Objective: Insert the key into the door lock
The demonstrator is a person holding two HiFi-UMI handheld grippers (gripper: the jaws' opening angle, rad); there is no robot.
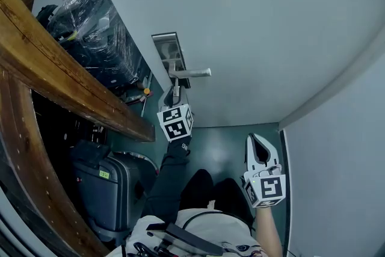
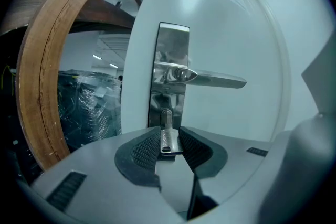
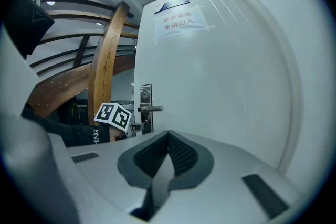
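A white door (image 1: pixel 258 27) carries a steel lock plate (image 2: pixel 170 60) with a lever handle (image 2: pixel 210 80) pointing right. In the left gripper view, my left gripper (image 2: pixel 169 138) is shut on a small silver key (image 2: pixel 169 140). The key's blade reaches the keyhole (image 2: pixel 166 116) below the handle; how deep it sits is hidden. From the head view, the left gripper (image 1: pixel 175 93) is right under the handle (image 1: pixel 191 72). My right gripper (image 1: pixel 255 141) hangs low and apart from the door, shut on nothing. Its own view shows its jaws (image 3: pixel 168 135) closed and the lock plate (image 3: pixel 145 106) far off.
A curved wooden beam (image 1: pixel 66 78) runs along the left. Behind it are plastic-wrapped goods (image 1: pixel 99 39) and a grey suitcase (image 1: pixel 108 189). A white wall (image 1: pixel 337 159) closes the right side. A paper notice (image 3: pixel 178 21) is taped high on the door.
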